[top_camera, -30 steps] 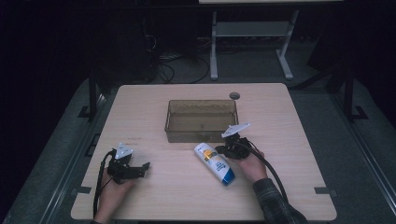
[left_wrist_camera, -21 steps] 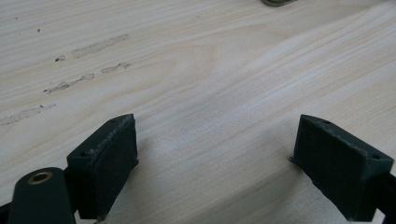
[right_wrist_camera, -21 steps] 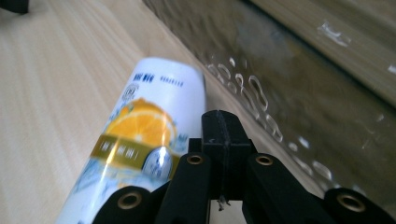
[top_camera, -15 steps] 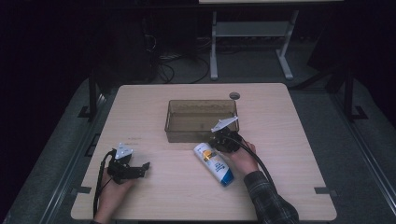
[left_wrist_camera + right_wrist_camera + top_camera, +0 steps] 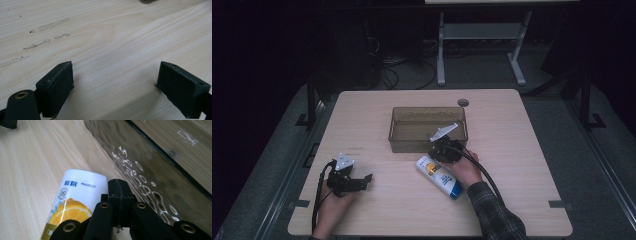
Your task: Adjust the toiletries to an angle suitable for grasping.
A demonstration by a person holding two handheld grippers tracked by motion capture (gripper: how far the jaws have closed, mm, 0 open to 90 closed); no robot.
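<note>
Bottle (image 5: 439, 176) with the lemon label lies on its side on the tabletop (image 5: 522, 150), just in front of the clear bin (image 5: 428, 129). Right claw (image 5: 117, 192), pressed together and empty, sits beside its cap; spread it before straddling the body. Left claw (image 5: 115, 87) rests spread, well left of the bin.

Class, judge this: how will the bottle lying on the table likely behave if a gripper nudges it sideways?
The bottle lies on its round side, so it probably rolls. Its glossy label suggests slippery walls. It looks like rigid plastic, so likely stiff.
</note>
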